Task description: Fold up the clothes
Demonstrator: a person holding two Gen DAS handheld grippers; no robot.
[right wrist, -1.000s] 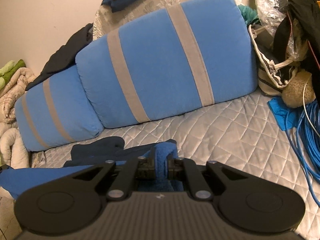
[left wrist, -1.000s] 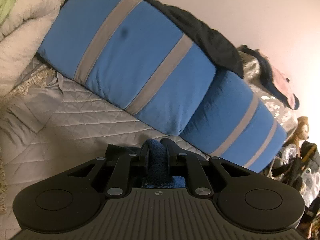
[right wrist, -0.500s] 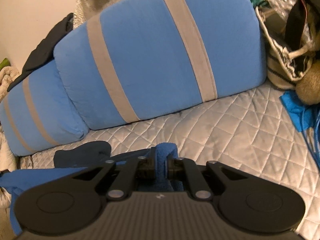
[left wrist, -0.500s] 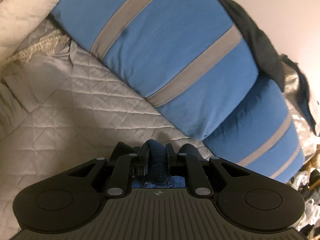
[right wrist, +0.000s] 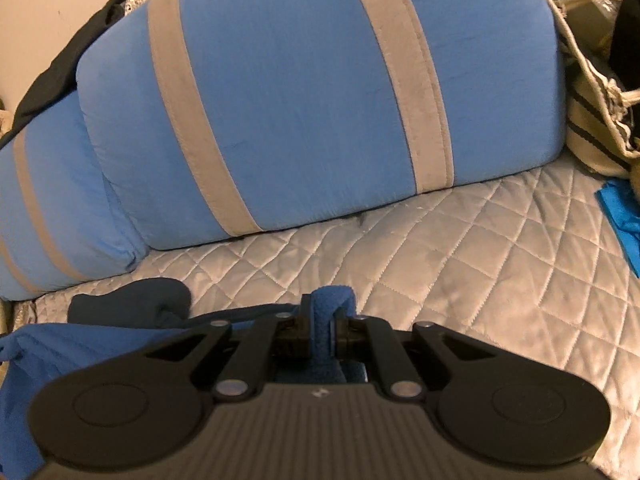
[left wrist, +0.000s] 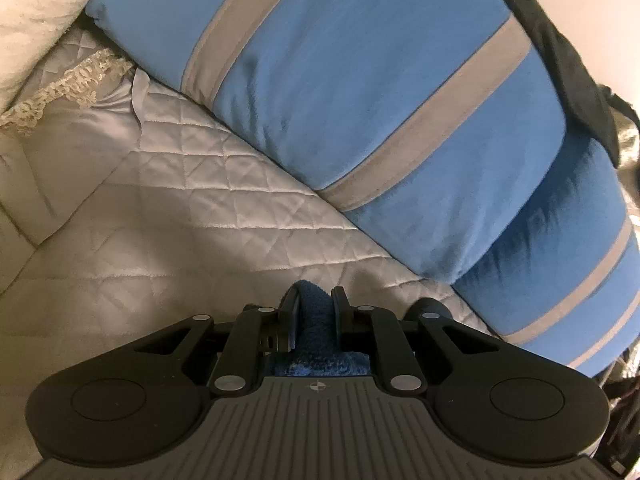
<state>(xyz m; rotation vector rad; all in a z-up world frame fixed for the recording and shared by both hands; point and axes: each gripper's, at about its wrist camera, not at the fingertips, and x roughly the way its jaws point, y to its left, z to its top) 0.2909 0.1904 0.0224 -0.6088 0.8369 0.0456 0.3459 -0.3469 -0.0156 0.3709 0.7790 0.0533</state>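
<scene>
My left gripper (left wrist: 315, 295) is shut on a fold of a blue fleece garment (left wrist: 316, 320) and holds it low over the quilted grey bedspread (left wrist: 180, 216). My right gripper (right wrist: 329, 305) is shut on another edge of the same blue garment (right wrist: 330, 300). In the right wrist view the garment spreads to the left below the gripper (right wrist: 60, 344), with a dark navy part (right wrist: 136, 300) lying on the bedspread (right wrist: 460, 248). Most of the garment is hidden under both gripper bodies.
Two blue cushions with grey stripes (left wrist: 360, 92) (right wrist: 312, 96) lean along the back of the bed. A dark cloth (left wrist: 560, 52) lies on top of them. A cream blanket (left wrist: 36, 20) is at the left. A striped bag (right wrist: 592, 120) and blue item (right wrist: 620, 216) sit at the right.
Both grippers have moved forward and down toward the cushions, carrying the blue garment edge with them. The cushions now fill more of both views. Both grips stay shut.
</scene>
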